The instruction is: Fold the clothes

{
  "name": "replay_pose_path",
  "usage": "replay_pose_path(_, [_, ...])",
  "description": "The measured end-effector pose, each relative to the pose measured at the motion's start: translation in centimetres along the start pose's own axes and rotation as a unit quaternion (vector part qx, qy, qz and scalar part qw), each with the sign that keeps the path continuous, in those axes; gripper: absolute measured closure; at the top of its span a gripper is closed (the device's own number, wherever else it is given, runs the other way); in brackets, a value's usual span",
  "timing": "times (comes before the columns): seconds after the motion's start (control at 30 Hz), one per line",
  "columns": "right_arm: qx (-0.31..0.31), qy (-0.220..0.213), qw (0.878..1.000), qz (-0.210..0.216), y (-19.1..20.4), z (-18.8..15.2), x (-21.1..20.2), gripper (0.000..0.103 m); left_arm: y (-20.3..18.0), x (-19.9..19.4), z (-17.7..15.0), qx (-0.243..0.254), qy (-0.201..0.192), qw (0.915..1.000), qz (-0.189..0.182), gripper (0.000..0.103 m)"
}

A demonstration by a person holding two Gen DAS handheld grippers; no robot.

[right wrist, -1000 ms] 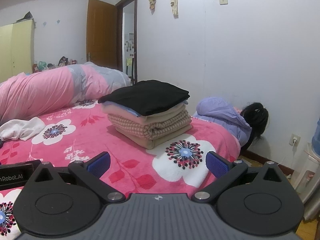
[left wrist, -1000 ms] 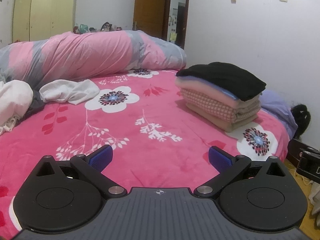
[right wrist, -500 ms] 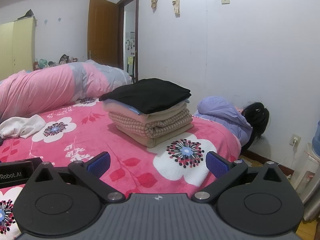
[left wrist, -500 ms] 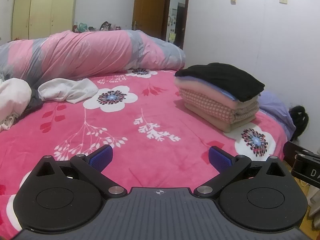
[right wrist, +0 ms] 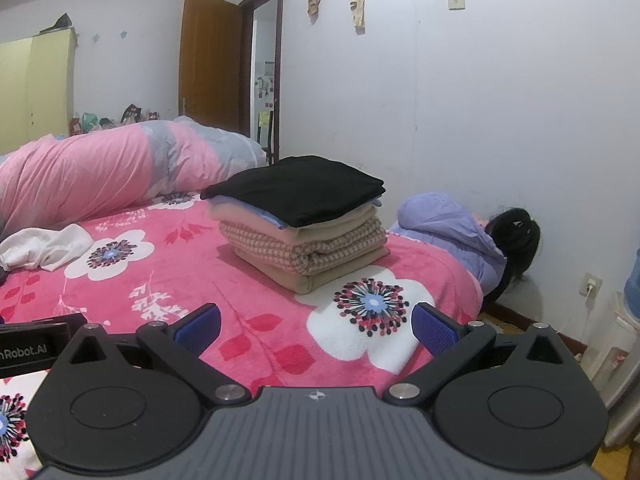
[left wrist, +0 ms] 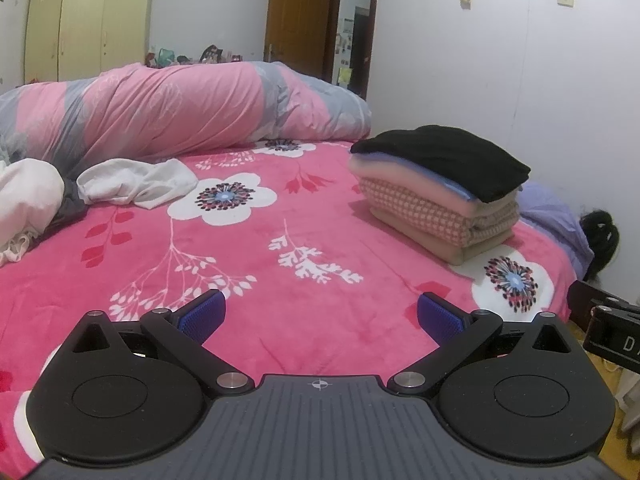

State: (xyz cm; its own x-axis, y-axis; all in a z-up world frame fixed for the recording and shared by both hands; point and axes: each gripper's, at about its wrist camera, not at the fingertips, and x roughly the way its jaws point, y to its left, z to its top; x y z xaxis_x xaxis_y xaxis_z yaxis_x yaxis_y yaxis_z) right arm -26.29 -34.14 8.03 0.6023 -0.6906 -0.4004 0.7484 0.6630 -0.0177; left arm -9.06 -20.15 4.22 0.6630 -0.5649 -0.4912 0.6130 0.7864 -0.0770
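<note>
Both the left gripper [left wrist: 322, 316] and right gripper [right wrist: 316, 326] hover with fingers spread and empty over a pink floral bed [left wrist: 248, 292]. A crumpled white garment [left wrist: 136, 182] lies near the rolled quilt [left wrist: 180, 112], well apart from the folded stack [left wrist: 440, 196]. Soft and light, it likely wants pinching at a hem or corner. Only the right view shows the person in lilac [right wrist: 452, 232] beside the bed

Both views: dim, even indoor light with a cool cast; source not visible. Soft shadow under the folded stack [left wrist: 440, 196] on the bed [left wrist: 280, 280]. No glare. Strong fisheye bowing at the edges, dark vignette in the corners. Focus acceptable throughout; slight softness and noise on the walls.
</note>
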Motion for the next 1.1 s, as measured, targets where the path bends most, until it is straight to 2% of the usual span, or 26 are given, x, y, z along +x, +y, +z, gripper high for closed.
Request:
replay_pose_path(0.47, [0.001, 0.001, 0.999, -0.055, -2.9, -0.5, -0.8, 0.000, -3.5, -0.1, -0.8, 0.029, 0.003, 0.9987, -0.043, 0.000])
replay_pose_path(0.77, [0.000, 0.004, 0.998, -0.061, -3.5, -0.6, -0.4, 0.000, -4.7, 0.2, -1.4, 0.035, 0.014, 0.9979, -0.053, 0.000])
replay_pose_path(1.1, [0.004, 0.006, 0.998, -0.055, -3.9, -0.6, -0.3, 0.000, -4.8, 0.0, -1.4, 0.035, 0.012, 0.9982, -0.047, 0.000])
